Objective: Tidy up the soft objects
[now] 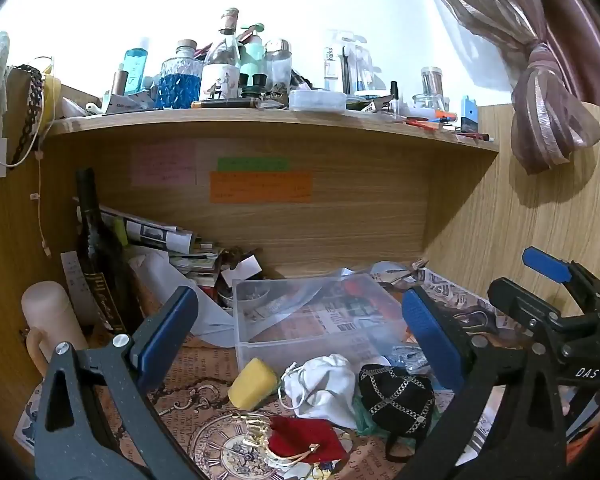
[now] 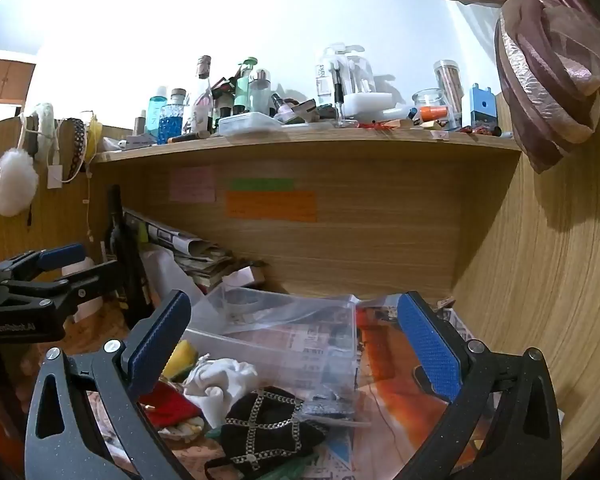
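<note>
A: Left wrist view: clear plastic bin [image 1: 300,312] sits empty behind the pile. Black chain-trimmed pouch [image 1: 396,400], white drawstring bag [image 1: 324,384], red velvet pouch [image 1: 300,440], yellow sponge [image 1: 254,382] lie just in front.

B: Left gripper [image 1: 296,332] and right gripper [image 2: 296,340] both spread wide, holding nothing.

A: Start with the black pouch (nearest). Pinch fabric, not chain; clear the bin rim.

Wooden shelf [image 1: 260,120] crowded with bottles (blue-beaded glass bottle [image 1: 179,80] among them); sticky notes [image 1: 260,187] on back panel; dark wine bottle [image 1: 96,248] leaning left; tied curtain [image 1: 548,116] right.
</note>
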Action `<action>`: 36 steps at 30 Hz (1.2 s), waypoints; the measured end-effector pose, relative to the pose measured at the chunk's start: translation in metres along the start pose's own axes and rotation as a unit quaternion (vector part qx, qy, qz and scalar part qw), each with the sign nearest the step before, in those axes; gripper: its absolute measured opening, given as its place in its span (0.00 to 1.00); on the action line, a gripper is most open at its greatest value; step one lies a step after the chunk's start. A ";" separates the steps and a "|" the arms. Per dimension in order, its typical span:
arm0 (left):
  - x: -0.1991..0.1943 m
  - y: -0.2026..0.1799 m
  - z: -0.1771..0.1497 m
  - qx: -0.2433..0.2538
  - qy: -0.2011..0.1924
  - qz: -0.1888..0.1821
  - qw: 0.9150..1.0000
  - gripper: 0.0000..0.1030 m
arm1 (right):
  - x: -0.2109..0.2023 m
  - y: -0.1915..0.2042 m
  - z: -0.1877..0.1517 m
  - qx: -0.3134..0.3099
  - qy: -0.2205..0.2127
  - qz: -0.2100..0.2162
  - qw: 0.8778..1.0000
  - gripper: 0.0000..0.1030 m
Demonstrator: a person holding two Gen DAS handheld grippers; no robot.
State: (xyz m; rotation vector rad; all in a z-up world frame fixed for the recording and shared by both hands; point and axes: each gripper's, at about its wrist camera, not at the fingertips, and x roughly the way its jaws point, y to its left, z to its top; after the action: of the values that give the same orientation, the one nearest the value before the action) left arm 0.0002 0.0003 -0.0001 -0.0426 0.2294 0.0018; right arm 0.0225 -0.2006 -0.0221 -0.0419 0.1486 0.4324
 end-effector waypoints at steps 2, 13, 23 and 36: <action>0.000 0.000 0.000 -0.001 -0.001 0.001 1.000 1.00 | 0.001 0.000 0.000 0.000 0.001 0.000 1.000 1.00; 0.004 -0.006 -0.006 0.005 -0.006 0.005 1.000 1.00 | 0.003 0.002 -0.001 0.011 -0.007 0.008 1.000 1.00; 0.003 -0.006 -0.002 0.006 -0.002 0.000 1.000 1.00 | 0.003 0.000 0.000 0.018 -0.010 0.013 1.000 1.00; 0.008 -0.007 -0.002 0.006 0.001 -0.003 1.000 1.00 | 0.004 0.001 0.001 0.018 -0.010 0.013 1.000 1.00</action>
State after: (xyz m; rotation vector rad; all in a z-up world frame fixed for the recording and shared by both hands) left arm 0.0079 -0.0066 -0.0036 -0.0305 0.2305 -0.0062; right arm 0.0261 -0.1984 -0.0221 0.0001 0.1374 0.4549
